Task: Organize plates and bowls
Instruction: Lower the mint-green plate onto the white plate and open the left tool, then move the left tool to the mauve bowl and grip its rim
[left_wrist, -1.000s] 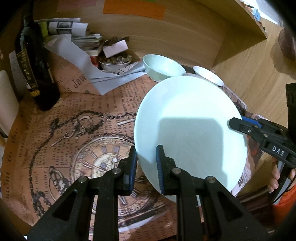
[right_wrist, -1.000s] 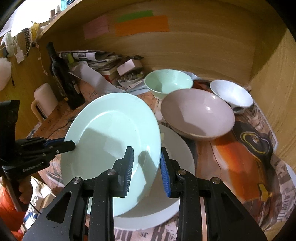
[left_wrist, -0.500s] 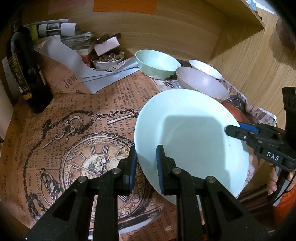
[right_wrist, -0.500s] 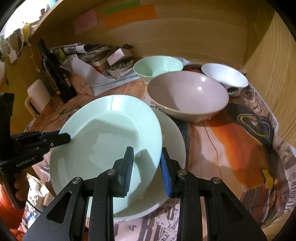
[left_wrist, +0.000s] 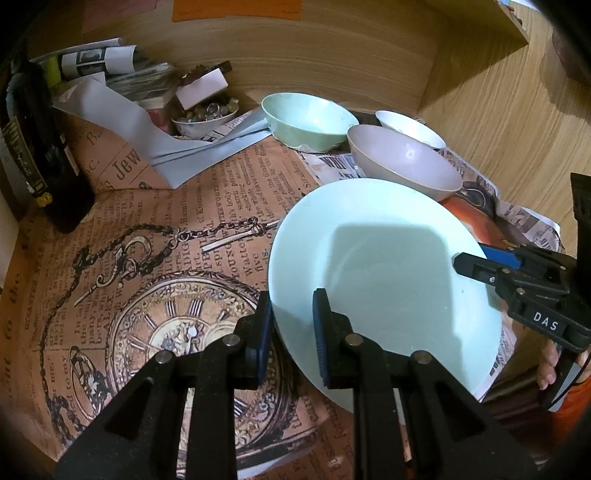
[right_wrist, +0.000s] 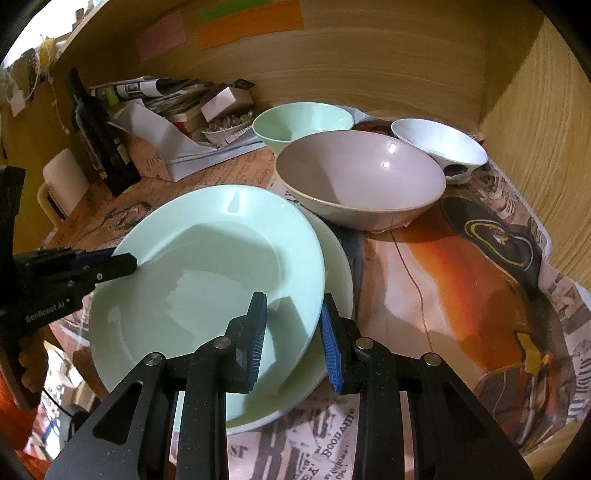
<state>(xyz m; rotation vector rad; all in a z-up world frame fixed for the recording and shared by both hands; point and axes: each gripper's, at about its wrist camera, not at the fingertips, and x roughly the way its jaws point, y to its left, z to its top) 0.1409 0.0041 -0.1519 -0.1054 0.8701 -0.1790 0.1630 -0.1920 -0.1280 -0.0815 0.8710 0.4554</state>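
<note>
- Left wrist view: the left claw (left_wrist: 291, 332) is clamping the near-left rim of the round pale-green ceramic plate (left_wrist: 384, 273); the right claw (left_wrist: 469, 266) is pinching its right rim.
- Right wrist view: the right claw (right_wrist: 293, 332) is gripping the plate over a cream plate (right_wrist: 334, 266) lying on the worktop (right_wrist: 461, 280), near the pink bowl (right_wrist: 360, 177).
- Best handling: lowering level, both sides together, centring before releasing.

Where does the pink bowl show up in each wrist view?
Left wrist: pink bowl upper right, behind the held mint plate.
Right wrist: pink bowl centre, above the plate.
Shared landmark: mint-green bowl just behind its left side.
</note>
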